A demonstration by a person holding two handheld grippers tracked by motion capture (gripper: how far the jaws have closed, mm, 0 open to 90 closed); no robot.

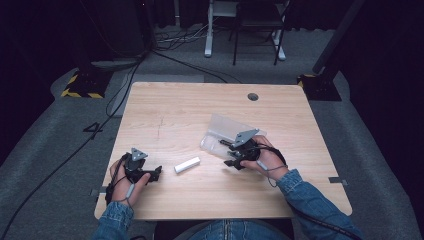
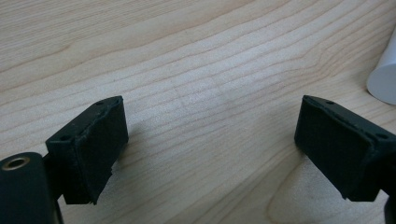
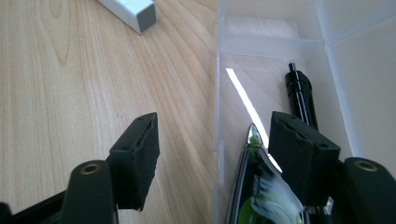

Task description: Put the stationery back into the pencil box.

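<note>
A clear plastic box (image 1: pixel 225 129) lies right of the table's middle, its lid open. In it lie a slim black pen (image 3: pixel 299 93) and a glossy dark pen with green print (image 3: pixel 258 196). My right gripper (image 1: pixel 231 153) (image 3: pixel 212 121) is open and straddles the box's near wall (image 3: pixel 217 93): one jaw hangs over bare wood, the other is inside, just above the pens. Nothing is pinched. A short white bar (image 1: pixel 187 164) (image 3: pixel 133 11) lies between my hands. My left gripper (image 1: pixel 152 173) (image 2: pixel 210 107) rests open and low over the wood, with the white bar's end (image 2: pixel 384 77) at the right edge of its view.
The wooden table (image 1: pixel 175 110) has a round cable hole (image 1: pixel 253 96) near its far edge. Beyond the table, cables cross grey carpet and a chair (image 1: pixel 255 30) stands by a white frame. Bare wood stretches across the table's far half.
</note>
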